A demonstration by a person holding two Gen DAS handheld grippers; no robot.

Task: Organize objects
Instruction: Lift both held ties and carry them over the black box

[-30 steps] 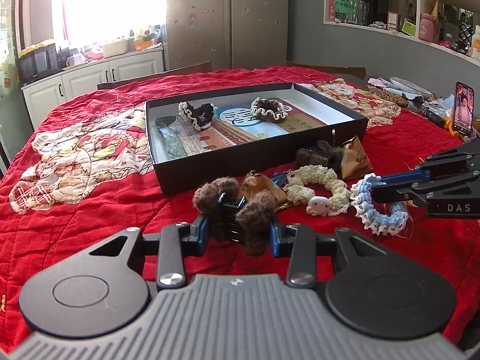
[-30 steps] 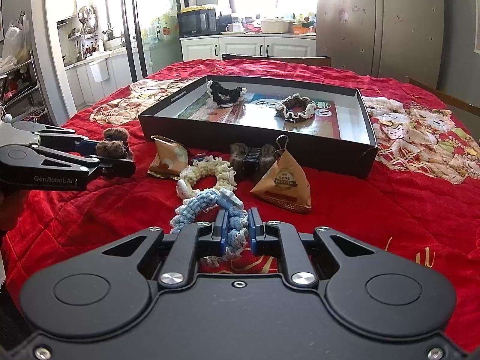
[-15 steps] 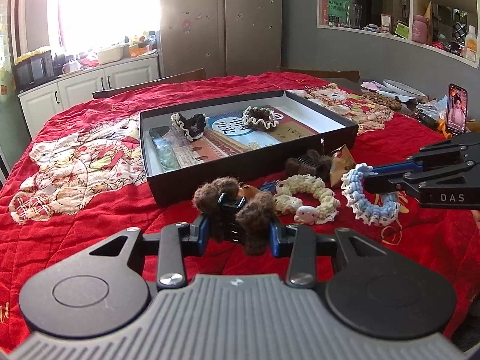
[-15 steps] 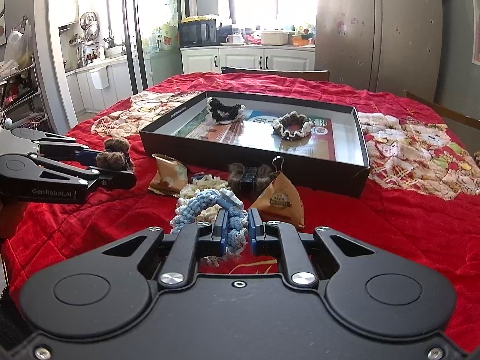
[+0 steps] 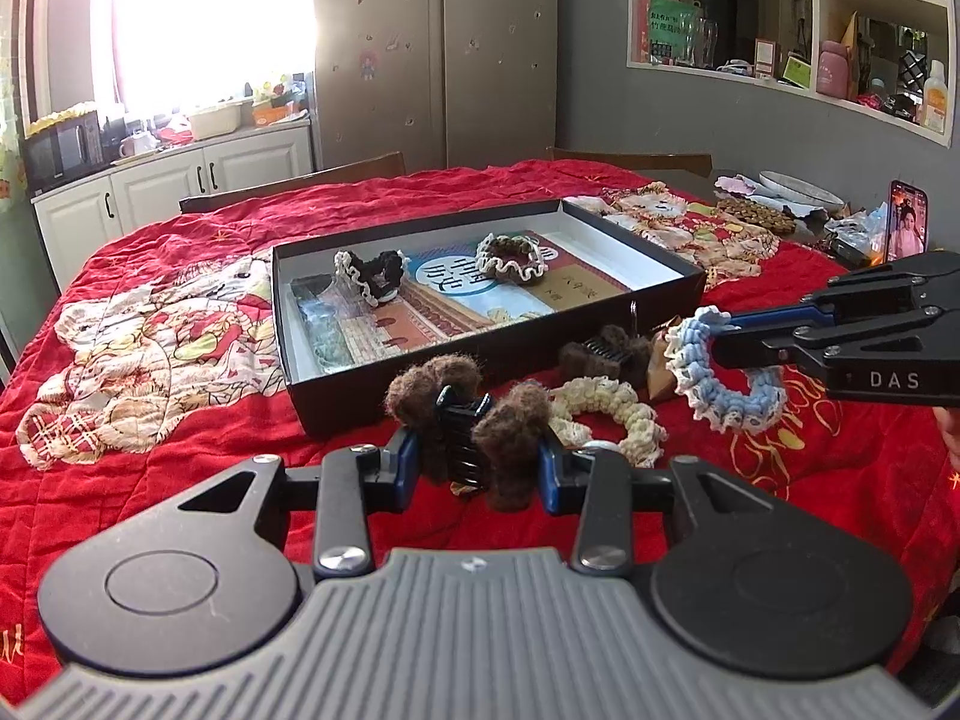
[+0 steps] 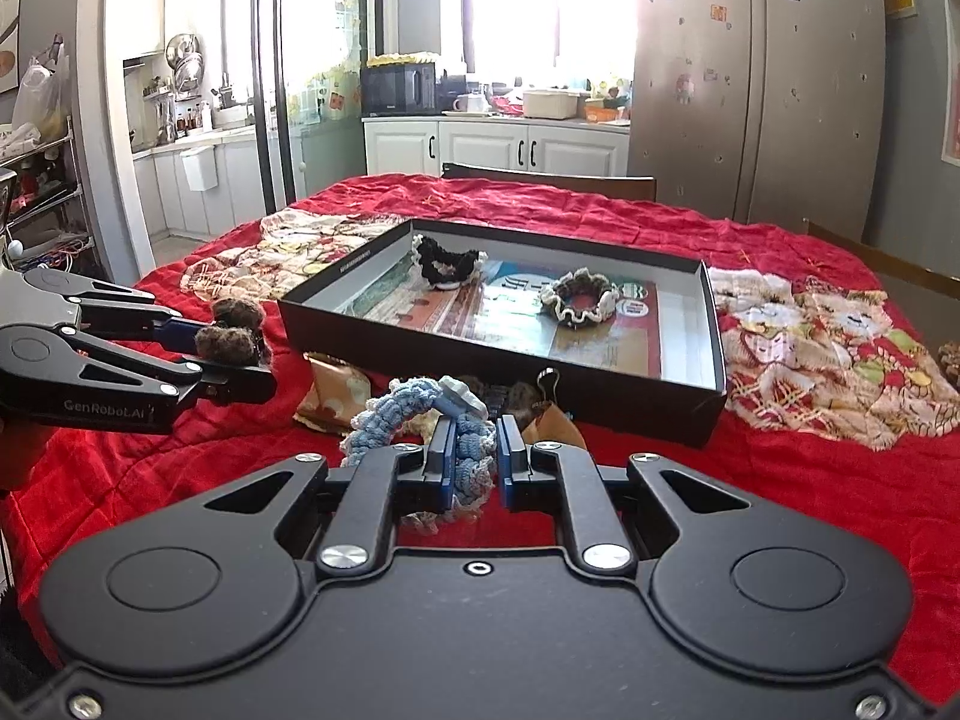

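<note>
Black box [image 5: 498, 354] mid-table, near wall low, left gripper [image 5: 477, 468] clamping brown clip [image 5: 468, 420] before it, right gripper [image 6: 471, 462] pinching blue scrunchie [image 6: 420, 414], red cloth [image 6: 780, 480] bare rightward.

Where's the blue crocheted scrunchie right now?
The blue crocheted scrunchie is clamped in the right gripper, lifted above the red quilt, just in front of the black shallow box.
</note>
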